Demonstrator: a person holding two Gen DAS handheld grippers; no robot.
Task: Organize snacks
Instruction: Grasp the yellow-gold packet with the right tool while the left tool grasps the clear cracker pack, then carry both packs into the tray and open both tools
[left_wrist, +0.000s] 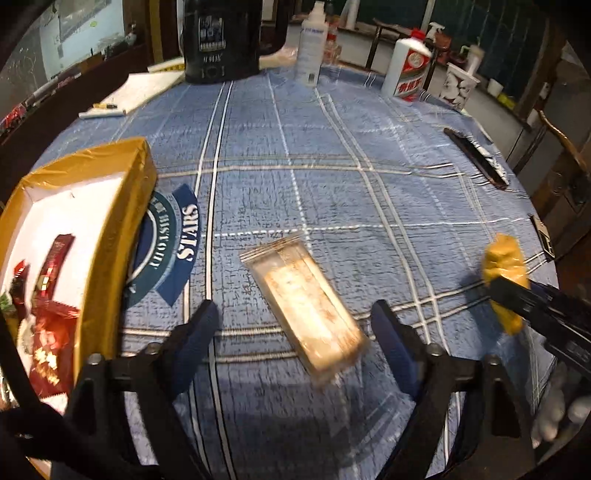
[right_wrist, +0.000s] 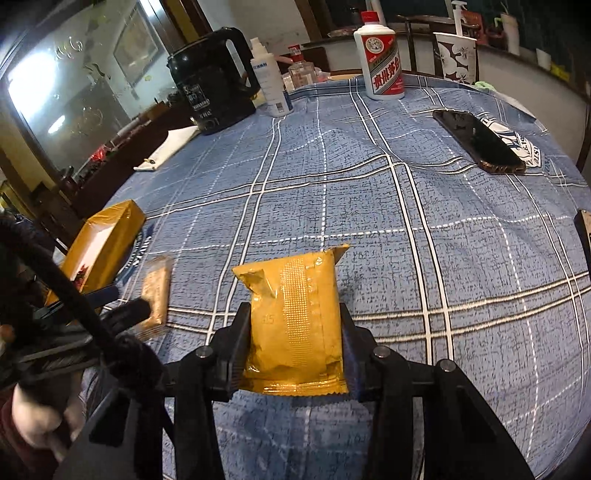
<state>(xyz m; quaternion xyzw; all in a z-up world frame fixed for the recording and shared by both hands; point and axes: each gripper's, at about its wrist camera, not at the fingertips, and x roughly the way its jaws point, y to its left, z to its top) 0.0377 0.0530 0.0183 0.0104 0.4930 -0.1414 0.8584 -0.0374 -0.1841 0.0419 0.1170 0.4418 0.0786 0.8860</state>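
Note:
A clear-wrapped snack bar (left_wrist: 306, 310) lies on the blue checked tablecloth between the fingers of my open left gripper (left_wrist: 295, 314); it also shows in the right wrist view (right_wrist: 156, 291). My right gripper (right_wrist: 295, 321) is shut on a yellow snack packet (right_wrist: 295, 321), also seen at the right of the left wrist view (left_wrist: 504, 273). An open gold box (left_wrist: 114, 221) with a white inside holds red snack packets (left_wrist: 48, 325) at the left; it shows in the right wrist view too (right_wrist: 103, 243).
At the far side stand a black kettle (right_wrist: 214, 81), a white spray bottle (right_wrist: 271, 81), a white liquor bottle (right_wrist: 380, 59) and a paper cup (right_wrist: 456, 57). A black phone (right_wrist: 478, 142) lies at the right. A notepad (left_wrist: 140, 88) lies far left.

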